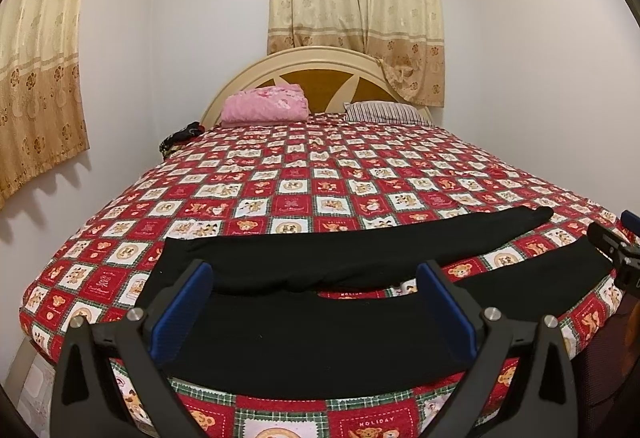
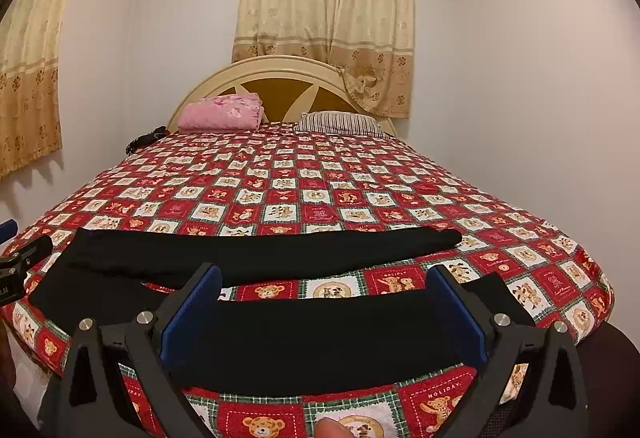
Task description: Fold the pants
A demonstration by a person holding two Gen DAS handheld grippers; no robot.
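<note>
Two hand-held grippers, left (image 1: 314, 312) and right (image 2: 324, 314), gape wide above black pants (image 1: 320, 342) on the quilt (image 1: 280, 178).

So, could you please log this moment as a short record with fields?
surface: bed with red teddy-bear quilt
garment: black pants spread flat, legs parted, near the foot edge
left gripper: open, over the pants
right gripper: open, over the pants
at headboard: pink blanket, striped pillow
fold: not begun
</note>
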